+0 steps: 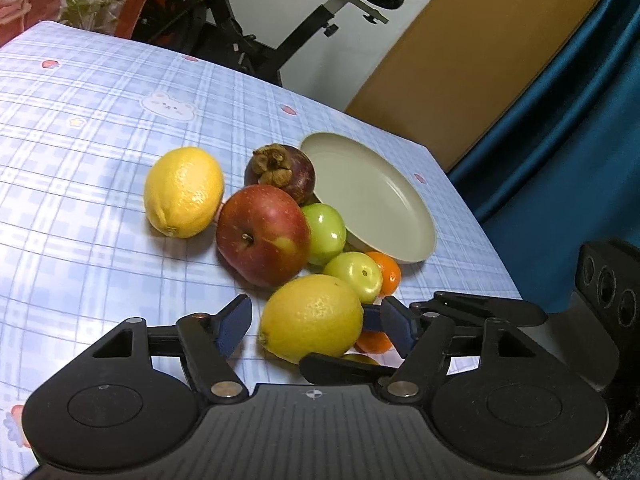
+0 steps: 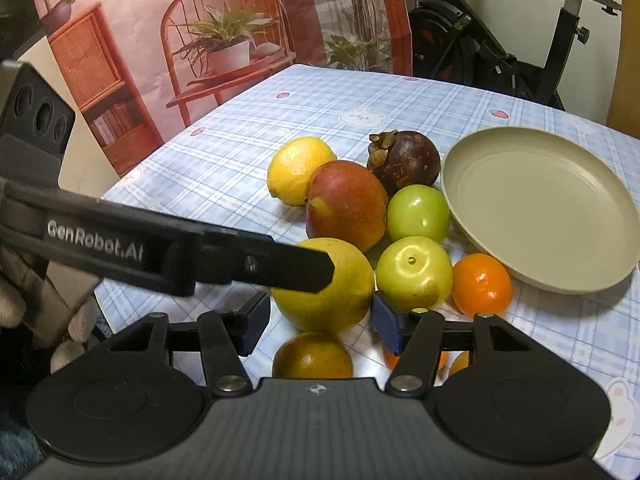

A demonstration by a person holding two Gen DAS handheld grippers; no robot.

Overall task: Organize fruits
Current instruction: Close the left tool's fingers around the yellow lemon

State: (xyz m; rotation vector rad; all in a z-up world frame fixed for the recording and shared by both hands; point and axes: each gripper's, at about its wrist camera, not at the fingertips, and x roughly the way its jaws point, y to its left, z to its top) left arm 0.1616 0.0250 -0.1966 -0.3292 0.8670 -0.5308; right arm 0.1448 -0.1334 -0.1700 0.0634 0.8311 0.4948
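Yellow near lemon (image 1: 311, 317) sits between the left gripper (image 1: 316, 320) pads, jaws half-open, contact unclear. The right gripper (image 2: 320, 320) likewise straddles it. Fruits cluster beside the plate (image 2: 540, 216) near the table's front edge; an orange (image 2: 313, 356) is half hidden.

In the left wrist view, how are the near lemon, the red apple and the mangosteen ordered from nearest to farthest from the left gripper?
1. Near lemon, between the left gripper fingers.
2. Red apple, behind it, middle.
3. Mangosteen, farthest, beside the plate.
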